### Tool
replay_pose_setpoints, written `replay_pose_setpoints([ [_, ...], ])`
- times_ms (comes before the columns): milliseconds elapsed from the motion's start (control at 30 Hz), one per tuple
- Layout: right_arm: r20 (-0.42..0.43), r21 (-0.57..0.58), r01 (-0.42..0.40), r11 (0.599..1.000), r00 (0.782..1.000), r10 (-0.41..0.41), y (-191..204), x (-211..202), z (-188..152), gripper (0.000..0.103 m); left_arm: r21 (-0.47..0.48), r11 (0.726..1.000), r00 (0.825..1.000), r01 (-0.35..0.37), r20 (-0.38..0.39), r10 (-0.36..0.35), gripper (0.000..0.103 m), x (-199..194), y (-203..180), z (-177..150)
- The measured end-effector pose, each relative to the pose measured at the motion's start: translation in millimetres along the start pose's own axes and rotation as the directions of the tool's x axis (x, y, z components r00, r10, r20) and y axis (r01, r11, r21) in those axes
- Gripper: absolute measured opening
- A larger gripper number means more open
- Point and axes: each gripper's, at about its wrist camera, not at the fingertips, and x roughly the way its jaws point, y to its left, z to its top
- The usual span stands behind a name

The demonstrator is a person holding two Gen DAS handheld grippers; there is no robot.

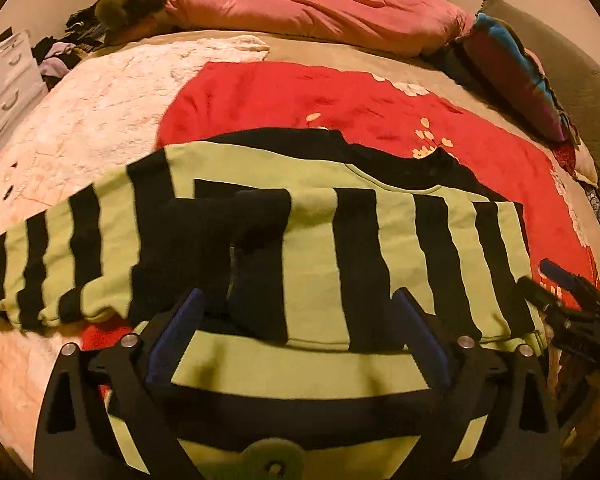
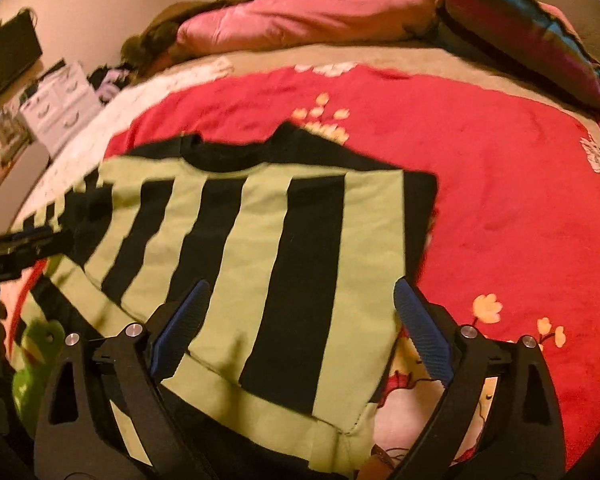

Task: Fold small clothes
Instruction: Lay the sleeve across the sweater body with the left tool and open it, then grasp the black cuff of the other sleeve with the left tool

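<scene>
**Striped sweater lying on the red blanket, both grippers spread wide above its hem**

You are holding the left gripper (image 1: 296, 312) over the near edge of the sweater (image 1: 312, 248), its blue pads (image 1: 180, 332) standing far apart with nothing between them but the cloth lying below. No fabric is being pinched there; the jaws are released.

The sweater is lying flat on the red blanket (image 1: 284, 96), collar (image 1: 396, 156) pointing away from you toward the pink duvet (image 1: 320, 12). Its green and black stripes are running from hem to collar across the body. One sleeve (image 1: 48, 256) is stretching out to the left, reaching over onto the white cover (image 1: 84, 112) beside the blanket. A black piece is sitting folded across the chest, just ahead of the left gripper; whether it is the other sleeve is hard to tell through the blur.

You are keeping the right gripper (image 2: 300, 316) over the sweater's (image 2: 236, 240) right corner, jaws likewise released and wide. Its left pad (image 2: 180, 328) is hanging over striped cloth, while the right pad (image 2: 420, 332) is sitting past the sweater's side edge, over the blanket (image 2: 500, 200). The right side of the sweater is showing a straight folded edge with black at the shoulder.

In the left view the right gripper (image 1: 556, 284) is showing at the far right, beside the hem corner. A white dresser (image 2: 56, 112) is standing off to the left of the bed.
</scene>
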Motion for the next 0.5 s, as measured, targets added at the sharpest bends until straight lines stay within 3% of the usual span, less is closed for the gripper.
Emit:
replay_pose_setpoints([
  [500, 0.107, -0.055, -0.018, 0.998, 0.994, 0.024, 22.1, -24.5, 4.7, 0.094, -0.074, 0.997, 0.999, -0.013, 0.041, 0.016, 0.099, -41.0, 30.0, -10.1],
])
